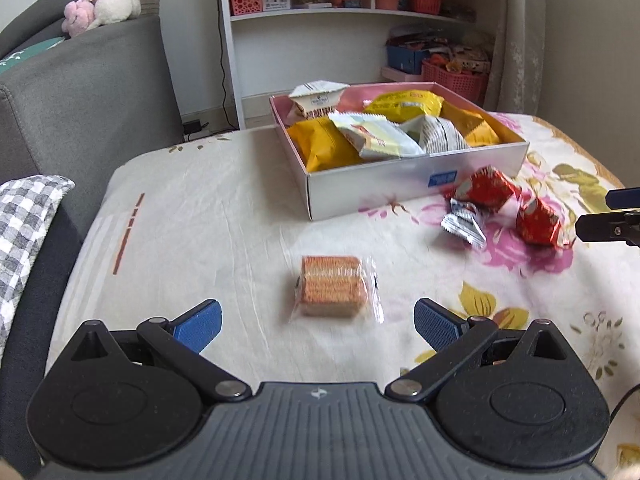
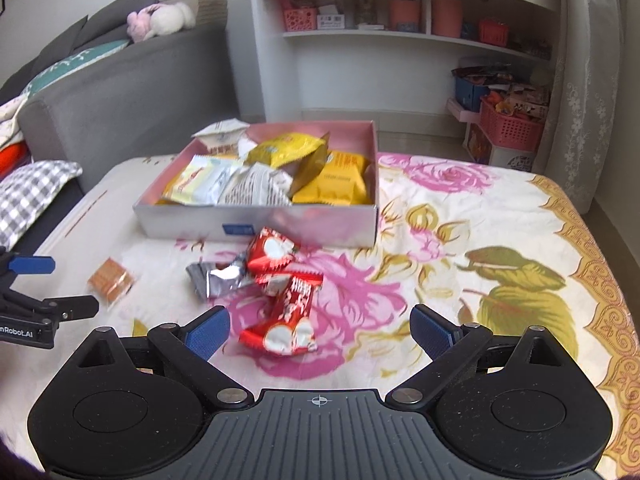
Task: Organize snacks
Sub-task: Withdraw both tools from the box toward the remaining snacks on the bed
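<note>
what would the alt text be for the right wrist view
The right gripper hangs open over a red snack packet on a floral tablecloth, with a second red packet and a silver wrapper just beyond. Behind them a shallow box holds yellow and white snack bags; a cracker pack lies at left.

Support surface: table covered by floral cloth, cream ground, pink roses, green leaves, ochre border at right edge.

Directly on cloth:
- Shallow cardboard box, pink inside, pale outer walls, blue label on near wall; toward far side.
- Clear-wrapped cracker stack, alone on plain part of cloth, well apart from box.
- Two red snack packets, just in front of box, over pink rose.
- Silver packet, touching farther red packet.
</note>
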